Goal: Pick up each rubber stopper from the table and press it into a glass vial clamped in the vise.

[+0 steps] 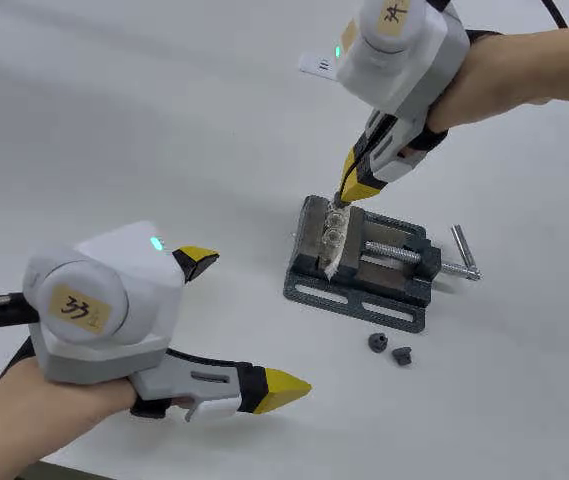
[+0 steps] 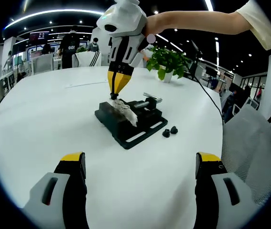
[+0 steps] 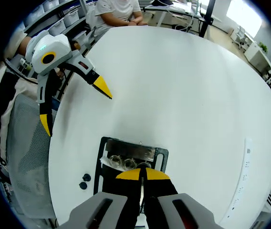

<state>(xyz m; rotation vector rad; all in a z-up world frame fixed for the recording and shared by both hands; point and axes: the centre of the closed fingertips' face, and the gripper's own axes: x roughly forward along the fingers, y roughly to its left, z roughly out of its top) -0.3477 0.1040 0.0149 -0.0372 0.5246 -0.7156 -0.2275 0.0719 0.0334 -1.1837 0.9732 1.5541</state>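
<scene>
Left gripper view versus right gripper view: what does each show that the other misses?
The left gripper view has a potted plant, the vise's crank handle, and the right gripper seen from outside, tips closed, down on the glass vials. The right gripper view looks straight into their round mouths and catches the left gripper, jaws open, plus a white strip on the table. Both have the vise, two loose rubber stoppers and the white table.

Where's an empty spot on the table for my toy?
The table is bare across the head view's top left, bordered by the left gripper and the vise. It's crowded at the vise, under the right gripper, and by the two stoppers.
</scene>
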